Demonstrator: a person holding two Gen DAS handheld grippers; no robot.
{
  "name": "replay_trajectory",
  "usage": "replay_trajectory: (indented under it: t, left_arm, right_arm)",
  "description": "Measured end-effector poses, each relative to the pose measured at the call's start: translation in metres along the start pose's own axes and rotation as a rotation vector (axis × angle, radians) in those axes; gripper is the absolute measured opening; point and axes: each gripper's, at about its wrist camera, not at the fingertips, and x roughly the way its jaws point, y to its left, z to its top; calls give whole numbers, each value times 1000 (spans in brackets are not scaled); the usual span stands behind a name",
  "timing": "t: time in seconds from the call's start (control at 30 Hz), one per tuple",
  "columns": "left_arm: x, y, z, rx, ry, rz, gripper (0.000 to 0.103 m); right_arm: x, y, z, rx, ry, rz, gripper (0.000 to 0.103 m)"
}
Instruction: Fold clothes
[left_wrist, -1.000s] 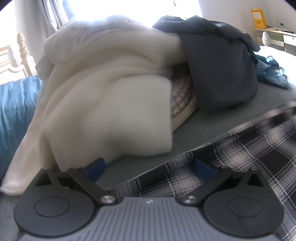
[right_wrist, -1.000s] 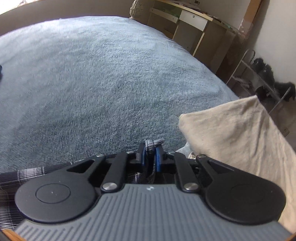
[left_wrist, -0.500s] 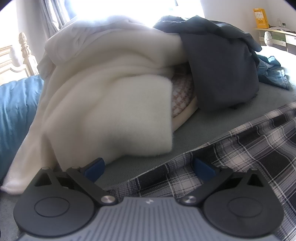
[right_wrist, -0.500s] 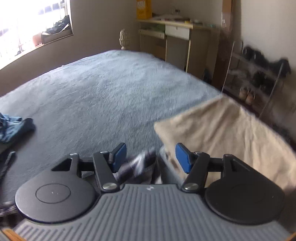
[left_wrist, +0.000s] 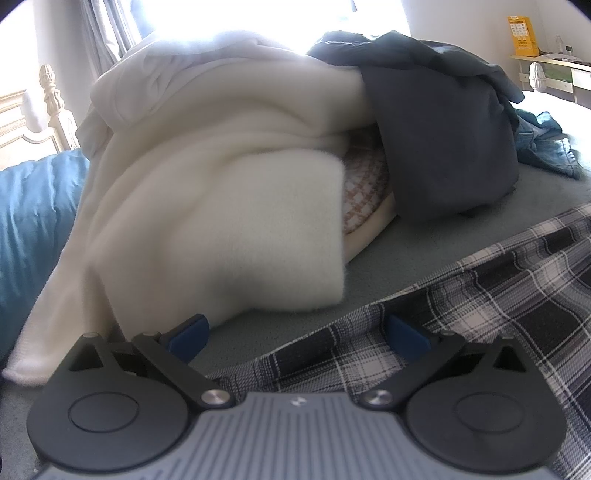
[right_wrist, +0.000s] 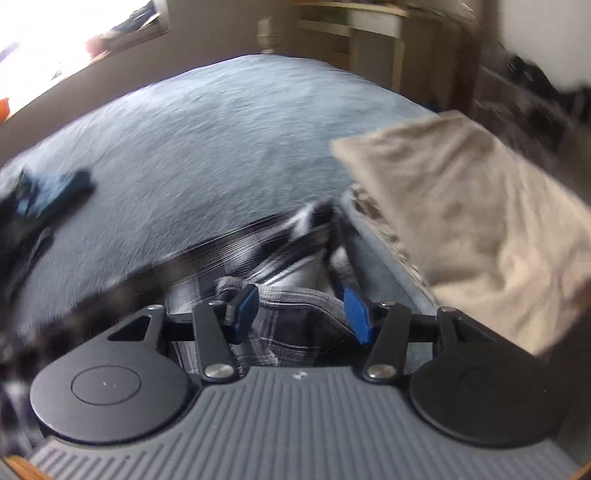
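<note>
A black-and-white plaid shirt (left_wrist: 480, 295) lies spread on a grey-blue bed (right_wrist: 221, 140). The left gripper (left_wrist: 297, 332) hovers with its jaws wide over the shirt's edge, holding nothing. The right gripper (right_wrist: 301, 310) has plaid cloth lying loose between its closing jaws, pads not pressing. The fold looks barely begun; next, each gripper likely needs a firm pinch on an edge. A pile of clothes (left_wrist: 221, 184) crowds the left; open bed lies ahead.
</note>
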Motion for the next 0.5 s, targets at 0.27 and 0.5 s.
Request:
replay_trajectory:
  t: [0.27,0.5]
  left_arm:
    - [-1,1,1,1,3,-2,103]
    - [-12,0,20,26,23,29,103]
  right_arm:
    - [-9,-10,-18,47,27,41,45]
    - [-44,-15,-51,159,35,154,45]
